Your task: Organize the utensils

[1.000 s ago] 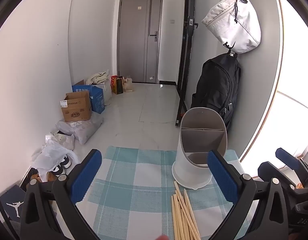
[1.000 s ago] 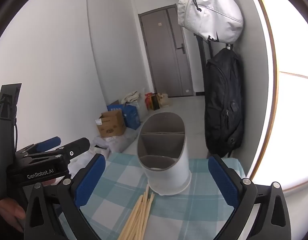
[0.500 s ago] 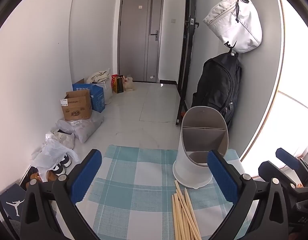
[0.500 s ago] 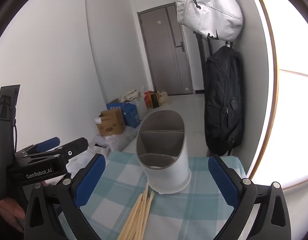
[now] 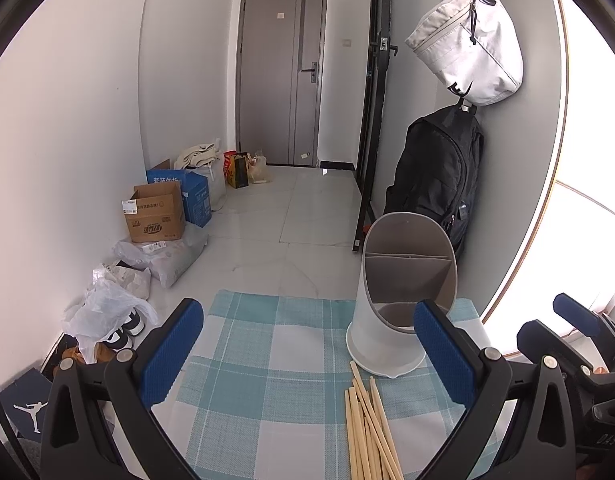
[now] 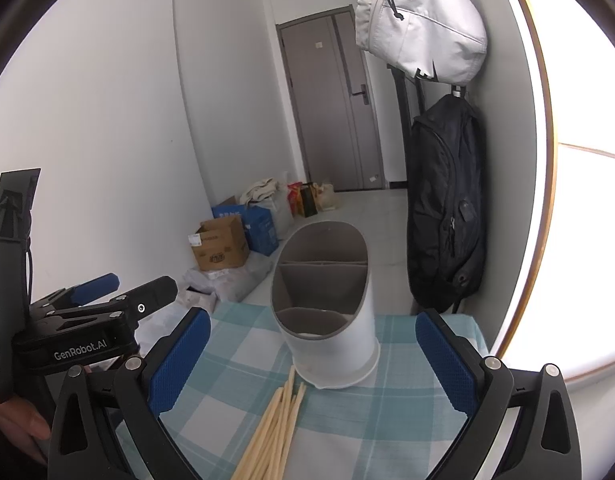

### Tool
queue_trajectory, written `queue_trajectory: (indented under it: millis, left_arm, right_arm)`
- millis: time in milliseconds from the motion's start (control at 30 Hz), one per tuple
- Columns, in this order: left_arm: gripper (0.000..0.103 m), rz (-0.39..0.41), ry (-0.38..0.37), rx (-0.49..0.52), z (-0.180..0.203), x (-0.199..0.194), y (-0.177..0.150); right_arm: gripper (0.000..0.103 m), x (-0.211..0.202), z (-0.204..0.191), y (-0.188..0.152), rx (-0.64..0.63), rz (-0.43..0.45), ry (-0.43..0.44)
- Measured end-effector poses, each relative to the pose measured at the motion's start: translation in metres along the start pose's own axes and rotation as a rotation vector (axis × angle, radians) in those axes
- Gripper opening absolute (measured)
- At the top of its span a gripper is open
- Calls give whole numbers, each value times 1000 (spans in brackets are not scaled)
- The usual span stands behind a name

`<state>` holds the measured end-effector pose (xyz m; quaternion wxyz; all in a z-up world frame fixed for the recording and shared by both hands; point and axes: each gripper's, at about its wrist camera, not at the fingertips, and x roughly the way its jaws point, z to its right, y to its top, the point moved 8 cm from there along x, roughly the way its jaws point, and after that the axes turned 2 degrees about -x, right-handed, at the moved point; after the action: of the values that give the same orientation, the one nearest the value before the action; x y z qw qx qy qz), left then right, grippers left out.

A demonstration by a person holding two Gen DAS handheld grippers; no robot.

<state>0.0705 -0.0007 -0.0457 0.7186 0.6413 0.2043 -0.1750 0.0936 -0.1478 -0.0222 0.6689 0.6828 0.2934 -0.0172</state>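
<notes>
A white utensil holder [image 5: 391,320] with grey inner compartments stands on the far right of a teal checked cloth [image 5: 275,380]. It also shows in the right wrist view [image 6: 327,320]. Several light wooden chopsticks [image 5: 369,428] lie bundled on the cloth just in front of it, also seen in the right wrist view [image 6: 273,428]. My left gripper [image 5: 307,356] is open and empty, above the cloth's near part. My right gripper [image 6: 313,364] is open and empty, facing the holder. The left gripper [image 6: 95,320] shows at the left of the right wrist view.
The cloth-covered table ends at its far edge [image 5: 287,298] above a tiled floor. A black backpack [image 5: 435,176] and a white bag [image 5: 467,44] hang on the wall behind the holder. Cardboard boxes [image 5: 155,212] and plastic bags [image 5: 107,312] lie on the floor at left.
Both views have shifted only slightly. The holder and chopsticks have not moved, and both grippers stay open.
</notes>
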Motion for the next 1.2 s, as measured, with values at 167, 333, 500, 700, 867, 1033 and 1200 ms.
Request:
queue_trajectory:
  millis: [167,333,500,700,867,1033,1200]
  left_arm:
    - [102,-5,-1,-5,1,2,2]
    - [102,-5,-1,-4,1,3,2]
    - [102,-8,-1,-6,0,3,2]
    - [102,-2,4,5,2,2,1]
    - [102,-2,2,7,2,1,0]
    - [102,-9,-10,7,2,2,0]
    - [102,-26,-17,-7,1,4,-1]
  right_arm:
    - [103,0,2,1,6,-1,-2]
    - [103,0,3,1,8,0,-2]
    - [103,0,3,1,7,-1,-2]
    - [103,-1,3,2,8,0,-4]
    - [103,1,2,1,8,-6,-3]
    - [103,2,2,1,10,-9,-2]
    - [103,3,3,0,12,-12,-1]
